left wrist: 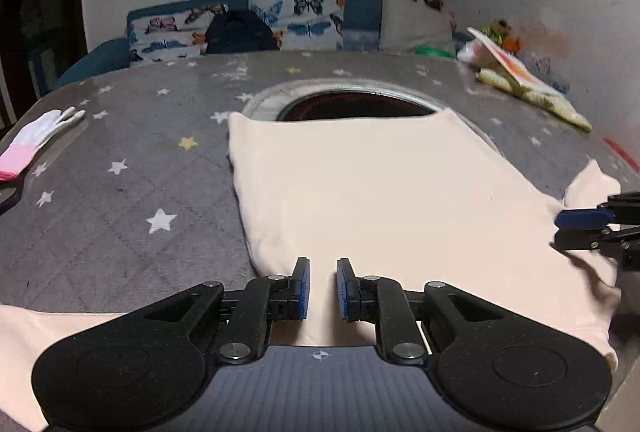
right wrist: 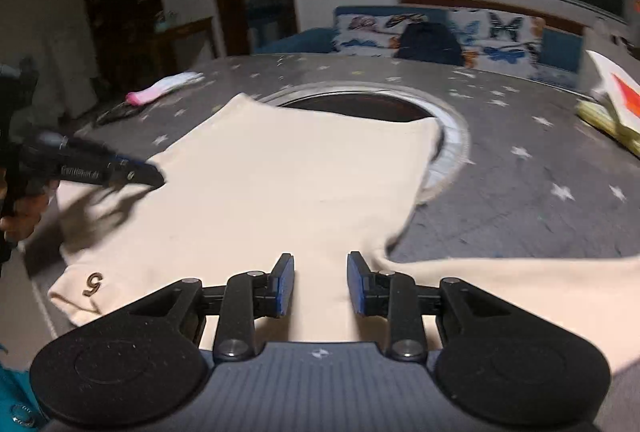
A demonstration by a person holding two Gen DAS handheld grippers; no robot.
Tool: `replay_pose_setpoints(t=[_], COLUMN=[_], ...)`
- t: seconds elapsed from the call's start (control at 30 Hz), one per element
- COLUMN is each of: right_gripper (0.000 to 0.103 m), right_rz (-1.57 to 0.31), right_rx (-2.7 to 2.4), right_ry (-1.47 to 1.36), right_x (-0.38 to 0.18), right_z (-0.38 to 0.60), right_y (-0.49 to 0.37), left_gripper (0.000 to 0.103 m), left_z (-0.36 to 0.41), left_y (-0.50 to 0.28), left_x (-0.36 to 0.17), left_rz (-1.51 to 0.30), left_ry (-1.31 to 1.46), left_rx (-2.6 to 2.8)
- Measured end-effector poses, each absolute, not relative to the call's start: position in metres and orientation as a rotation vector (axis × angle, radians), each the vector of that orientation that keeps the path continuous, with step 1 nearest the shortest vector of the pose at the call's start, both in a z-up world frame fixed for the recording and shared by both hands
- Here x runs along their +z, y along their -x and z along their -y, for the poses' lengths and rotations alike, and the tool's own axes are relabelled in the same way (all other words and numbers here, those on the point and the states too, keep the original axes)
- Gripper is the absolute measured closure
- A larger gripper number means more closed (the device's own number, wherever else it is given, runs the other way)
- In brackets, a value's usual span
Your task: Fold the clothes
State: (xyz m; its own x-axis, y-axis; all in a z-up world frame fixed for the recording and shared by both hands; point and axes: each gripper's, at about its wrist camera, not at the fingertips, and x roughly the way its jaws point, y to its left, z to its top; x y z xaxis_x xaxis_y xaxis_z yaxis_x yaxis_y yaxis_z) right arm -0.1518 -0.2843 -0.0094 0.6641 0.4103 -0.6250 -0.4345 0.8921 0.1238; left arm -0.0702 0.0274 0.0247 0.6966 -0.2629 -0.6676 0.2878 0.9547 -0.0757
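A cream shirt (left wrist: 380,183) lies spread flat on the grey star-patterned table (left wrist: 120,135); it also shows in the right wrist view (right wrist: 280,175), with a sleeve marked "5" at the near left. My left gripper (left wrist: 322,288) is open just above the shirt's near edge, holding nothing. My right gripper (right wrist: 320,282) is open over the shirt's near right part, beside the right sleeve. Each gripper shows in the other's view: the right one (left wrist: 576,228) at the shirt's right side, the left one (right wrist: 152,175) at its left side.
A round hole (left wrist: 352,105) with a metal rim sits in the table's middle, partly under the shirt's far edge. A white and pink glove (left wrist: 36,139) lies at the far left. A book on yellow cloth (left wrist: 520,79) lies at the far right. A butterfly-patterned sofa (left wrist: 240,27) stands behind.
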Motion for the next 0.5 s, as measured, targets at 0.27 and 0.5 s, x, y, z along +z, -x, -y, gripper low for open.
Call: replay_pose_setpoints(t=[0.27, 0.5], right_gripper=[0.075, 0.075], right_rz=[-0.701, -0.672], right_rx=[0.327, 0.222], right_ry=[-0.016, -0.018], right_x=[-0.012, -0.007], right_z=[0.324, 0.353], right_y=[0.172, 0.164], left_gripper=[0.086, 0.086], left_z=[-0.029, -0.021], left_y=[0.076, 0.081], left_x=[0.022, 0.031], left_rz=[-0.72, -0.722], left_ry=[-0.044, -0.061], left_rx=[-0.279, -0.295])
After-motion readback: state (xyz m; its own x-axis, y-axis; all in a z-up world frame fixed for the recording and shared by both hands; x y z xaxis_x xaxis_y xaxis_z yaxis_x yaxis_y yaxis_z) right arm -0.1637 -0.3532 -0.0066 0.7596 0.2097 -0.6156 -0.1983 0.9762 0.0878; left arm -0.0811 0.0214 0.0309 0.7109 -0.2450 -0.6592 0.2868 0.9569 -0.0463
